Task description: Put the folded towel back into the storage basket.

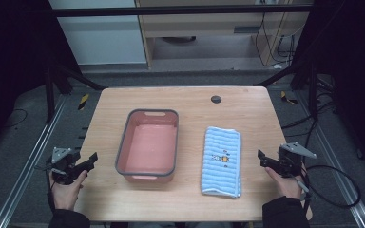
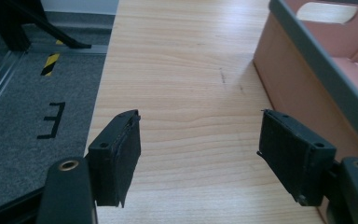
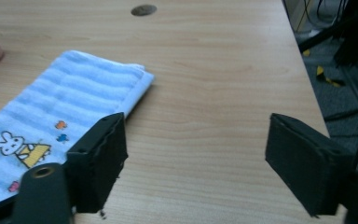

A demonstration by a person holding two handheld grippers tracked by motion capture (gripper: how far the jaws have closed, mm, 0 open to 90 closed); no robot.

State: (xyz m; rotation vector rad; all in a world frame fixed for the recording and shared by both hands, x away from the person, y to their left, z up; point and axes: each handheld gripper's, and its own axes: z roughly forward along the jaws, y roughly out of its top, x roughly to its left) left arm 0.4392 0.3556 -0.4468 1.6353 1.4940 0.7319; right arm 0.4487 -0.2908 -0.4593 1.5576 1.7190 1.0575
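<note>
A: Status: left gripper [image 1: 89, 163] and right gripper [image 1: 264, 160] both hold their jaws spread wide, nothing between them. Folded blue towel [image 1: 222, 160] lies flat at 3 o'clock of the pink bin [image 1: 146, 176], apart from it.

B: Right gripper sits at 3 o'clock of the towel. Advice: approach low, pinch 1 folded edge through all layers, lift level so it stays folded.
</note>
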